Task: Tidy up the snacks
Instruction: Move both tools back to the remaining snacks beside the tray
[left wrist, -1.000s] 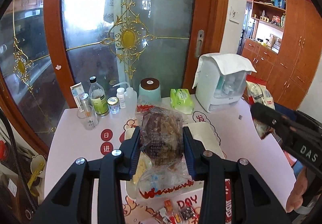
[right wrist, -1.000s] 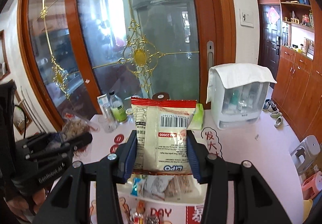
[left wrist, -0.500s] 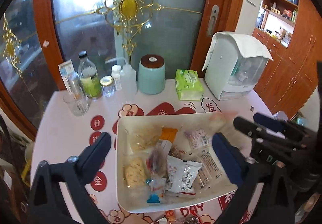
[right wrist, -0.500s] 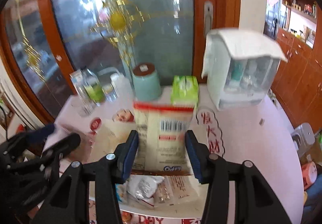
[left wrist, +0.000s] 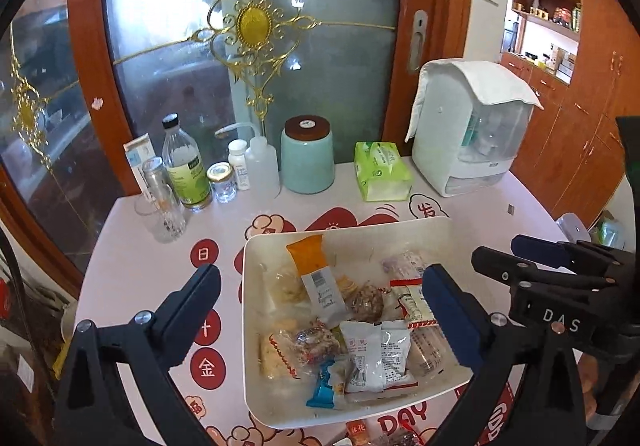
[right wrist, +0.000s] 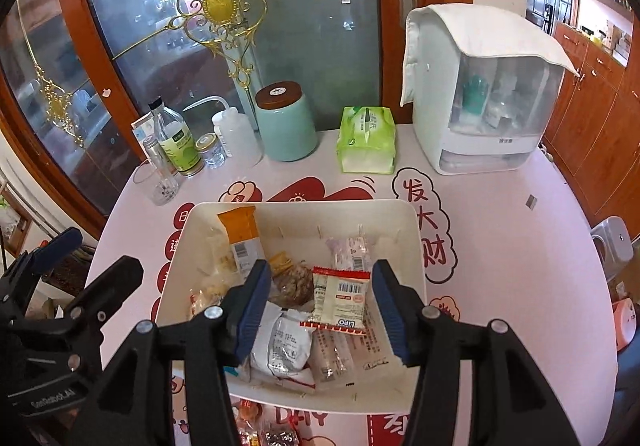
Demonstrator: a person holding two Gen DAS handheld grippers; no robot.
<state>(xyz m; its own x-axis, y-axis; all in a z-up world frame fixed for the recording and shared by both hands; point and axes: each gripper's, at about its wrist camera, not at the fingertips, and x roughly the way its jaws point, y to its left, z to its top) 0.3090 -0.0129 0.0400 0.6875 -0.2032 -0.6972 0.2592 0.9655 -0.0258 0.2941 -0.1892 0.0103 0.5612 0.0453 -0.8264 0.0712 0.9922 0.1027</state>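
Left gripper (left wrist: 320,306) now spread wide, brown snack dropped. Right gripper (right wrist: 316,306) opening, LIPO packet (right wrist: 338,304) lying loose between its jaws in white bin (right wrist: 416,242). Both deliveries seemingly done.

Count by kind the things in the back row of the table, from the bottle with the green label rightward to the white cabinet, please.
Bottles: 3 (green-label bottle, small white bottle, squeeze bottle)
Jars: 2 (small glass jar, teal canister)
Tissue pack: 1
White storage cabinet: 1
Total: 7
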